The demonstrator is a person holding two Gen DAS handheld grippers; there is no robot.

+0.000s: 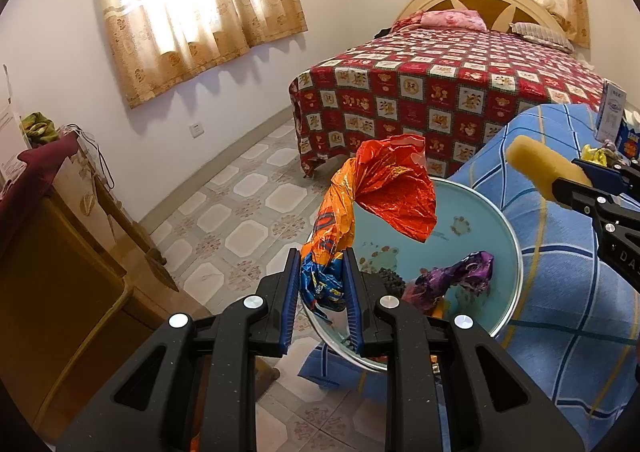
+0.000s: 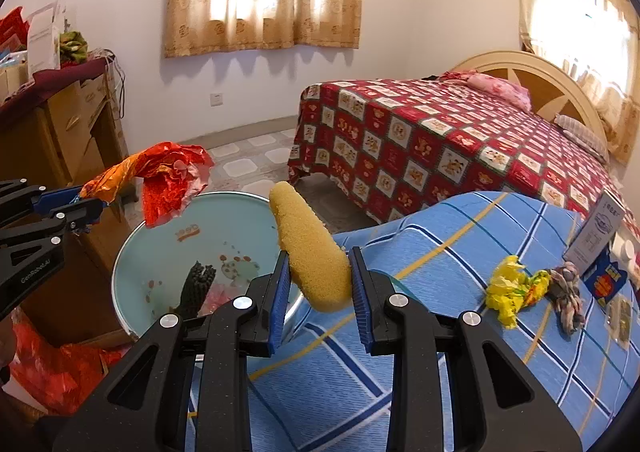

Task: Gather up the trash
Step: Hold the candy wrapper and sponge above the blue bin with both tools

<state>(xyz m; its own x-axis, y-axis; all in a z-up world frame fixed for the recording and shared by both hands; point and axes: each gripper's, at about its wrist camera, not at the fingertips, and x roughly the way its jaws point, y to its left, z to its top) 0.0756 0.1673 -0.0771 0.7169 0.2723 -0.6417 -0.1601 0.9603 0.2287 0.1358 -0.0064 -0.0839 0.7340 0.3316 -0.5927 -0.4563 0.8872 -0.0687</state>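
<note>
My left gripper (image 1: 322, 284) is shut on a crumpled orange and blue foil wrapper (image 1: 376, 192) and holds it above a light blue basin (image 1: 472, 212). The basin holds a purple wrapper (image 1: 460, 276) and a dark knobbly piece (image 2: 196, 288). My right gripper (image 2: 318, 292) is shut on a yellow sponge (image 2: 308, 248) at the basin's right rim (image 2: 128, 252), over the blue checked cloth (image 2: 440, 332). The right gripper with the sponge (image 1: 536, 168) shows in the left wrist view. The left gripper with the wrapper (image 2: 160, 176) shows in the right wrist view.
On the blue cloth lie a yellow crumpled wrapper (image 2: 512, 288), a twisted grey rag (image 2: 568, 296) and small boxes (image 2: 596, 236). A bed with a red patterned cover (image 2: 440, 144) stands behind. A wooden cabinet (image 1: 60, 252) is on the left. The floor (image 1: 240, 220) is tiled.
</note>
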